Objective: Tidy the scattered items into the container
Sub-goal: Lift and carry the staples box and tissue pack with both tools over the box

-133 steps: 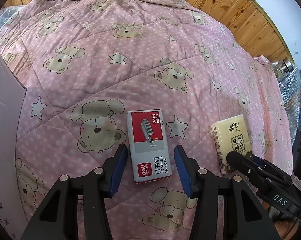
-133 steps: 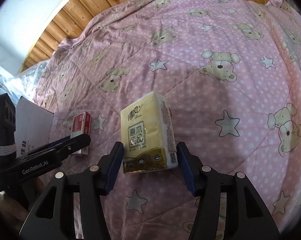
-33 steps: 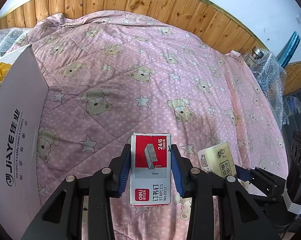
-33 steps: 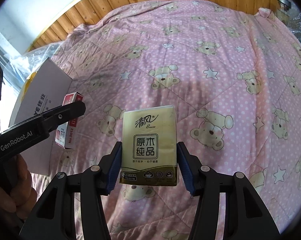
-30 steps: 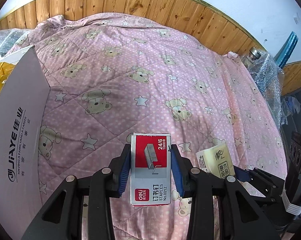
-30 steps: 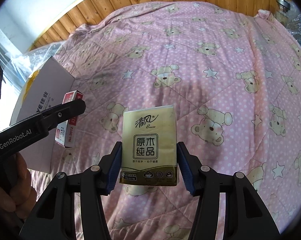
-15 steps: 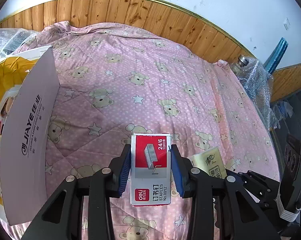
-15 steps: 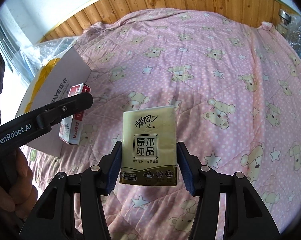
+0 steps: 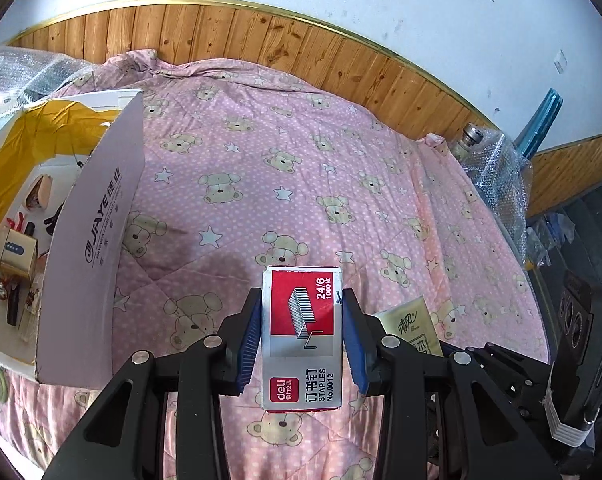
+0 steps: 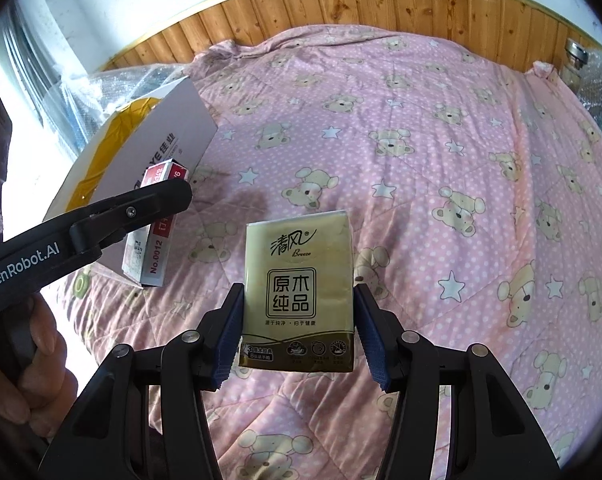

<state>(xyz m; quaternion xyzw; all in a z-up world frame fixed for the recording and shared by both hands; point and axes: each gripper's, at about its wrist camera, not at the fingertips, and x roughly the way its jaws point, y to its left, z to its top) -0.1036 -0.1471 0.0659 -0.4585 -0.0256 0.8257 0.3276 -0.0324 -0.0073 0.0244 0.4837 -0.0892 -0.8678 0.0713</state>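
Note:
My left gripper [image 9: 301, 328] is shut on a red and silver staples box [image 9: 302, 332], held in the air above the pink bear quilt [image 9: 301, 184]. The same staples box [image 10: 157, 224] shows in the right wrist view, clamped by the left gripper's fingers [image 10: 157, 200]. My right gripper [image 10: 299, 324] is shut on a yellow tissue pack [image 10: 299, 292], also lifted; the tissue pack [image 9: 415, 330] peeks out low right in the left wrist view. The open white cardboard box [image 9: 101, 216] stands to the left, with several small items inside.
A wooden headboard [image 9: 261, 36] runs along the far edge of the bed. Bubble-wrapped things and a bottle [image 9: 489, 160] sit at the right bed edge, more bubble wrap [image 10: 113, 84] behind the box. A hand [image 10: 17, 368] holds the left gripper's handle.
Both grippers closed on their items and lifted them off the quilt. Over the last second they rose further and drew back, bringing the cardboard box's inside into view.

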